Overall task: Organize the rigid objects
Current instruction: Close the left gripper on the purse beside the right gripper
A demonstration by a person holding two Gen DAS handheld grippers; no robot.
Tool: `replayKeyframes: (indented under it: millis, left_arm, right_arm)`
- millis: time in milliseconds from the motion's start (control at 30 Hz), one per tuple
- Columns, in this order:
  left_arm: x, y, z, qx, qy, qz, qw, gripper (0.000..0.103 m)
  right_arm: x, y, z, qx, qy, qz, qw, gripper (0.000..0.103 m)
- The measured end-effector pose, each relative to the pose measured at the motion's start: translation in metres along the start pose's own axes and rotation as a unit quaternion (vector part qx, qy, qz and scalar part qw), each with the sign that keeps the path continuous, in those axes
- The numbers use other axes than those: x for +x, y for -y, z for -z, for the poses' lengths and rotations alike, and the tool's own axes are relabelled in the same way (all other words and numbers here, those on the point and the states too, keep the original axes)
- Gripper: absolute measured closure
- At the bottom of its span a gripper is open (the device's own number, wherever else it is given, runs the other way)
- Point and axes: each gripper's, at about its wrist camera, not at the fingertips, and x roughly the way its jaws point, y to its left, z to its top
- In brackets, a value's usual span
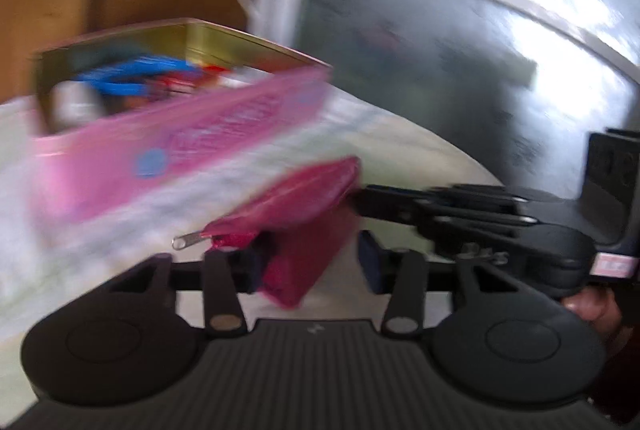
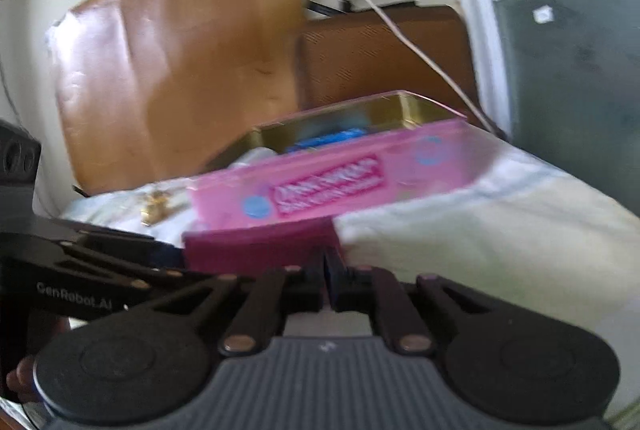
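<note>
— Tongs on the right (image 2: 328,284) look pressed together on the near edge of the magenta pouch (image 2: 260,248); the tips nearly meet, with that edge pinched between them.

— And the left tongs (image 1: 316,262)?

— Spread apart. The same pouch hangs between their fingers in the left wrist view, touching the left finger, with a clear gap to the right one, so they are not gripping it. Its zipper pull (image 1: 186,241) sticks out to the left.

— Where does the pouch sit relative to the box?

— Just in front of the pink tin (image 2: 336,182), which lies open on the cloth-covered surface (image 2: 480,230) with blue items (image 1: 136,76) already inside. Everything is blurred, so I cannot read the lettering on the side.

— So how should it go in?

— My judgement: keep the right grip firm and lift the pouch above the tin's near wall before moving it across, since a low path could shove the tin. Let the left tongs either steady the pouch's free end or stay out of the way, and release only once it is over the opening.
</note>
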Motion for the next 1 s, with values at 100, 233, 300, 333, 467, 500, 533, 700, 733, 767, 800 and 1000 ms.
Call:
replayKeyframes:
  millis: [100, 233, 300, 333, 467, 500, 533, 700, 733, 767, 800, 1000]
  left_arm:
    - [0.025, 0.023, 0.0, 0.033, -0.016, 0.013, 0.9993, 0.074]
    - [0.036, 0.031, -0.006, 0.047, -0.025, 0.028, 0.9982, 0.073]
    - [0.034, 0.03, -0.007, 0.05, -0.027, 0.02, 0.9982, 0.073]
    - [0.031, 0.031, -0.007, 0.051, -0.025, 0.017, 0.9983, 0.073]
    - [0.023, 0.024, -0.007, 0.04, -0.018, -0.016, 0.9989, 0.072]
    - [0.025, 0.02, -0.008, 0.027, -0.024, -0.031, 0.9989, 0.068]
    - [0.025, 0.013, -0.008, 0.009, -0.027, -0.039, 0.9988, 0.065]
    - [0.015, -0.016, -0.016, -0.055, 0.002, -0.093, 0.9942, 0.065]
    - [0.011, -0.019, -0.018, -0.058, 0.009, -0.096, 0.9937, 0.063]
    - [0.008, -0.019, -0.02, -0.059, 0.014, -0.092, 0.9939, 0.062]
    - [0.004, -0.019, -0.02, -0.058, 0.019, -0.09, 0.9941, 0.058]
    - [0.008, -0.005, -0.022, -0.03, 0.02, -0.059, 0.9976, 0.051]
  right_arm:
    - [-0.002, 0.013, 0.005, 0.001, -0.005, 0.022, 1.0, 0.099]
    - [-0.003, 0.034, 0.01, 0.025, -0.007, 0.022, 0.999, 0.099]
    - [-0.005, 0.037, 0.011, 0.013, -0.002, 0.017, 1.0, 0.099]
    - [-0.008, 0.037, 0.01, 0.005, 0.005, 0.013, 1.0, 0.099]
    - [-0.017, 0.057, -0.008, 0.016, 0.024, -0.002, 1.0, 0.094]
    - [-0.016, 0.063, -0.017, 0.021, 0.028, -0.009, 0.999, 0.09]
    - [-0.014, 0.069, -0.025, 0.027, 0.028, -0.014, 0.999, 0.087]
    - [0.014, 0.089, -0.056, 0.05, 0.004, -0.094, 0.994, 0.061]
    - [0.017, 0.087, -0.057, 0.042, 0.002, -0.107, 0.993, 0.054]
    - [0.02, 0.085, -0.058, 0.023, 0.0, -0.114, 0.993, 0.047]
    - [0.022, 0.082, -0.059, 0.002, -0.004, -0.117, 0.993, 0.047]
    - [0.038, 0.07, -0.064, -0.072, -0.038, -0.126, 0.989, 0.048]
